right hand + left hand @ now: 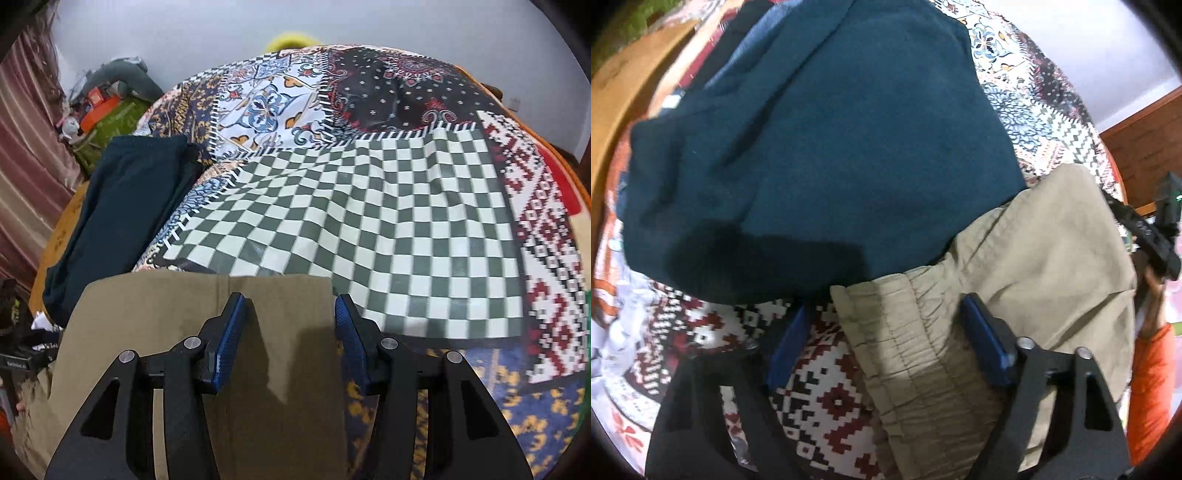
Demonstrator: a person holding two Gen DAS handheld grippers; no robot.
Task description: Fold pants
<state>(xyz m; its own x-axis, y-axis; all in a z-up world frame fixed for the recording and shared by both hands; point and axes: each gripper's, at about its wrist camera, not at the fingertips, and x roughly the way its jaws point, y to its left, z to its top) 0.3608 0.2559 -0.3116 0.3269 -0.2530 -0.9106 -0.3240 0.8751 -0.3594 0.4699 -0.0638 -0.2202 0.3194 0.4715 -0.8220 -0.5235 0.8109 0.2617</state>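
Observation:
Khaki pants (1034, 258) lie flat on a patchwork bedspread (827, 398). Their gathered elastic waistband (912, 343) runs up between the blue pads of my left gripper (886, 332), which stands open and pointing steeply down; one pad rests over the khaki cloth, the other over the bedspread. In the right wrist view the other end of the pants (207, 314) lies flat under my right gripper (290, 332), open, its pads straddling the cloth's right part without pinching it. The right gripper's body shows at the left wrist view's right edge.
A folded dark teal garment (831, 147) (122, 214) lies just beyond the pants. The checked part of the bedspread (369, 221) spreads ahead of the right gripper. A wooden bed edge (613, 110), a curtain (22, 147) and clutter (99, 103) lie left. An orange sleeve (1152, 376) is at right.

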